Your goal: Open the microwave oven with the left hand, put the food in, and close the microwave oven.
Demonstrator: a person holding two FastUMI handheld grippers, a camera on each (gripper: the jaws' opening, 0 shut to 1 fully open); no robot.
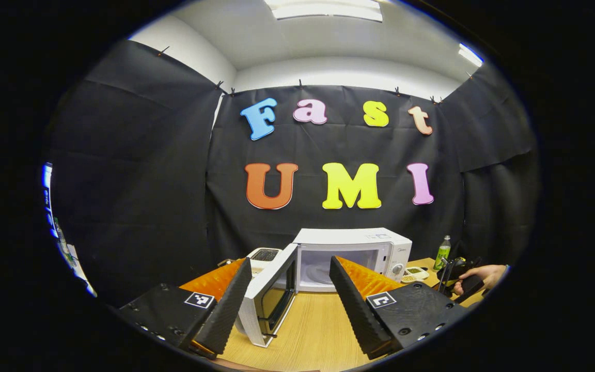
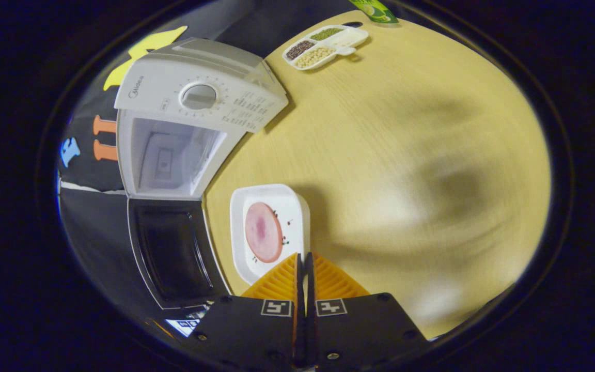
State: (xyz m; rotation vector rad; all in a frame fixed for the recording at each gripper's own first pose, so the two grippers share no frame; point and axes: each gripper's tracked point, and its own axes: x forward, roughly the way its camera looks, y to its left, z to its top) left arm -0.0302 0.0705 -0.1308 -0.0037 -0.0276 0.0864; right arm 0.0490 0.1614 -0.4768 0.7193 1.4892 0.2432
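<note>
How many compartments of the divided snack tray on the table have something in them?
4: in the right gripper view the divided tray holds dark grains at left, green ones at top, pale beans at the bottom and something whitish at right. No compartment looks hidden.

Start from the microwave (image 2: 194,129). In your right gripper view, its control panel (image 2: 235,98) carries a short brand wordmark (image 2: 140,94) at the end farthest from the worktop. Tick marks and tiny figures ring the dial (image 2: 199,96), too small for you to read. On the worktop side of the dial sits a block of fine print (image 2: 246,111), also illegible.

Nearer you than the microwave, the right gripper (image 2: 305,257) bears two square coded markers (image 2: 276,307); these are patterns, not words. The left gripper (image 1: 291,261) carries a similar pair (image 1: 199,299).

The bottle (image 1: 442,252) right of the microwave has a label you cannot make out.
</note>
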